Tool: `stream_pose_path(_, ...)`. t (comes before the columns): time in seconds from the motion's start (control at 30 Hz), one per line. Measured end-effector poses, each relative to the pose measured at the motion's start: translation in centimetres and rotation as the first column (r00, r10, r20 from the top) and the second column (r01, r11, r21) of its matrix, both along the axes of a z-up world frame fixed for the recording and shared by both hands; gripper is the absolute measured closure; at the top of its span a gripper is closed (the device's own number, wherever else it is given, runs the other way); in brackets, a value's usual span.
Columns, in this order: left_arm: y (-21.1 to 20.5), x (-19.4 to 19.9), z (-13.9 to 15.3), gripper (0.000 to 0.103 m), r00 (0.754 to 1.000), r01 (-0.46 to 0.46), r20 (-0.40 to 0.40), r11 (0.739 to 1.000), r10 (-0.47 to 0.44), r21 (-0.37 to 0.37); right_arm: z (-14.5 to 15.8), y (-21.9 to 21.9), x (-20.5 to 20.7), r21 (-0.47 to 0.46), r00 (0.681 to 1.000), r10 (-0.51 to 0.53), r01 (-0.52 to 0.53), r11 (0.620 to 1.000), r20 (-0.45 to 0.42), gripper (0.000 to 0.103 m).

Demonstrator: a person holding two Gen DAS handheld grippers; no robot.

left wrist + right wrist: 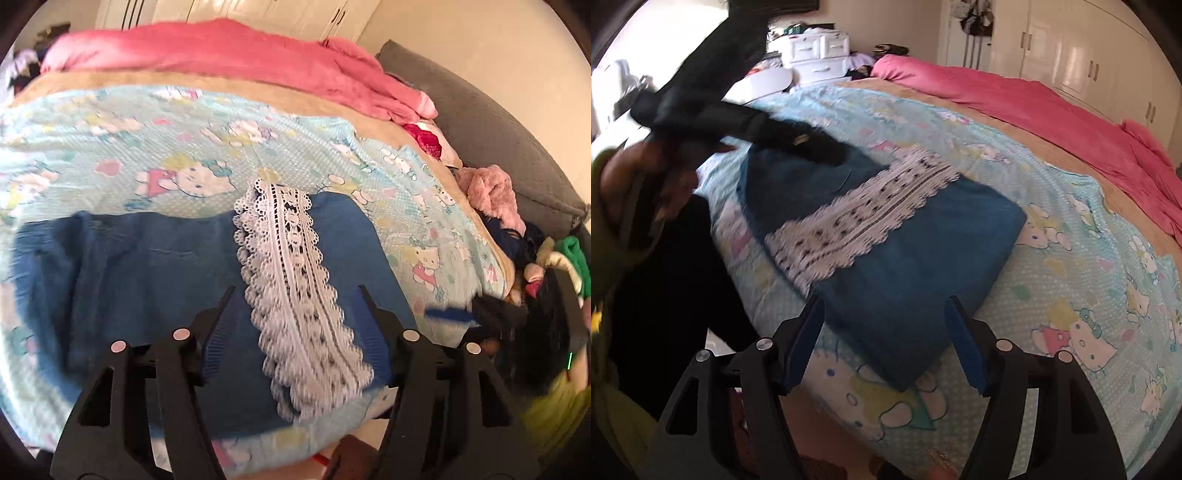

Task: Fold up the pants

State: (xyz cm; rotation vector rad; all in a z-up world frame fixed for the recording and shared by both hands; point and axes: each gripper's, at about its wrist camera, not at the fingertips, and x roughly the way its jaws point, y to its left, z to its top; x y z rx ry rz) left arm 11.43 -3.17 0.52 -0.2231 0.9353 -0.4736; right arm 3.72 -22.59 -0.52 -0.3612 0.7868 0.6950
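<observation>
Blue pants [886, 258], folded to a block on the cartoon-print sheet [1071, 266]; white lace stripe [295, 288] marks the long axis, running away from the left gripper [297, 291]. Pink blanket [229, 59] beyond. Left gripper and right gripper [884, 302] spread, holding nothing.

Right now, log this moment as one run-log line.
stage: fold done | folded blue pants with white lace strip: flat on cartoon-print sheet | left gripper: open, empty | right gripper: open, empty
</observation>
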Motion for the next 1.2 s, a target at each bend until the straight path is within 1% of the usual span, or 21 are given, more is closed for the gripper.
stream_pose_path(0.07,0.1,1.3,-1.1,0.047,0.999,-0.023,-0.040,1.000,0.023,0.016,-0.3,0.4,-0.6,-0.026,0.999,0.029,-0.029,0.999,0.019,0.038)
stream_pose_path(0.17,0.7,3.0,-2.7,0.047,0.994,-0.052,-0.099,0.998,0.047,-0.044,-0.7,0.9,-1.3,-0.055,0.996,0.075,-0.073,0.996,0.047,0.038)
stream_pose_path(0.27,0.8,5.0,-3.7,0.047,0.989,-0.089,-0.127,0.993,0.080,-0.071,-1.5,1.6,-1.5,-0.109,0.992,0.105,-0.097,0.989,0.071,0.040)
stream_pose_path(0.33,0.4,6.0,-4.0,0.047,0.988,-0.100,-0.127,0.993,0.092,-0.060,-2.3,1.6,-1.5,-0.128,0.990,0.120,-0.110,0.986,0.075,0.048)
stream_pose_path(0.37,0.1,6.7,-4.2,0.046,0.988,-0.095,-0.128,0.993,0.086,-0.068,-2.5,1.6,-1.4,-0.133,0.990,0.122,-0.112,0.985,0.073,0.050)
stream_pose_path(0.43,-0.7,7.8,-4.9,0.046,0.986,-0.100,-0.142,0.992,0.088,-0.078,-3.1,1.4,-1.1,-0.143,0.992,0.106,-0.096,0.985,0.069,0.064)
stream_pose_path(0.47,-1.2,8.1,-5.1,0.050,0.986,-0.100,-0.141,0.992,0.089,-0.072,-3.2,1.2,-0.9,-0.134,0.993,0.102,-0.093,0.987,0.060,0.068)
stream_pose_path(0.5,-1.7,8.4,-5.3,0.082,0.987,-0.088,-0.138,0.994,0.079,-0.058,-3.3,1.0,-0.8,-0.107,0.994,0.104,-0.099,0.989,0.042,0.079)
stream_pose_path(0.53,-2.1,8.6,-5.5,0.091,0.988,-0.070,-0.139,0.997,0.063,-0.043,-3.3,0.8,-0.7,-0.084,0.994,0.108,-0.106,0.991,0.026,0.088)
stream_pose_path(0.6,-2.5,8.3,-5.1,0.095,0.991,-0.056,-0.125,0.998,0.051,-0.037,-3.0,0.6,-0.7,-0.062,0.993,0.117,-0.117,0.991,0.009,0.091)
stream_pose_path(0.63,-2.4,8.1,-4.7,0.096,0.993,-0.050,-0.112,0.998,0.046,-0.037,-2.7,0.5,-0.9,-0.051,0.992,0.124,-0.124,0.991,0.004,0.091)
stream_pose_path(0.7,-1.8,6.9,-3.3,0.096,0.997,-0.056,-0.063,0.998,0.055,-0.021,-2.6,0.4,-1.0,-0.044,0.990,0.140,-0.140,0.989,0.006,0.091)
stream_pose_path(0.77,-1.4,5.7,-2.6,0.095,0.998,-0.062,-0.023,0.998,0.062,0.022,-3.0,0.8,-1.1,-0.067,0.989,0.147,-0.147,0.987,0.003,0.091)
stream_pose_path(0.83,-1.5,5.7,-3.1,0.093,0.998,-0.061,-0.017,0.996,0.063,0.069,-3.6,1.5,-1.2,-0.093,0.988,0.152,-0.152,0.984,0.001,0.091)
stream_pose_path(0.87,-1.6,5.9,-3.9,0.090,0.998,-0.058,-0.026,0.995,0.061,0.087,-3.7,1.6,-1.2,-0.095,0.988,0.152,-0.152,0.984,-0.002,0.089)
stream_pose_path(0.93,-1.4,6.4,-5.0,0.083,0.997,-0.063,-0.034,0.995,0.066,0.081,-3.5,1.4,-1.1,-0.071,0.989,0.149,-0.150,0.986,-0.013,0.088)
stream_pose_path(1.0,-0.8,6.1,-4.8,0.078,0.997,-0.071,-0.020,0.996,0.072,0.055,-2.9,0.8,-1.3,-0.032,0.989,0.146,-0.147,0.989,-0.036,0.084)
stream_pose_path(1.03,-0.6,5.7,-4.3,0.075,0.997,-0.075,-0.004,0.995,0.076,0.061,-2.5,0.5,-1.5,-0.009,0.988,0.152,-0.152,0.988,-0.040,0.082)
stream_pose_path(1.07,-0.6,5.3,-3.9,0.068,0.997,-0.077,0.011,0.994,0.077,0.072,-2.0,0.2,-1.7,0.016,0.987,0.158,-0.157,0.987,-0.040,0.082)
stream_pose_path(1.17,-0.2,2.9,-2.1,0.054,0.996,-0.075,0.060,0.992,0.069,0.101,-0.1,-1.4,-1.7,0.146,0.990,0.130,-0.123,0.982,-0.044,0.078)
stream_pose_path(1.2,-0.2,1.9,-1.8,0.053,0.996,-0.070,0.069,0.991,0.062,0.112,0.4,-1.9,-1.6,0.185,0.993,0.110,-0.100,0.978,-0.047,0.078)
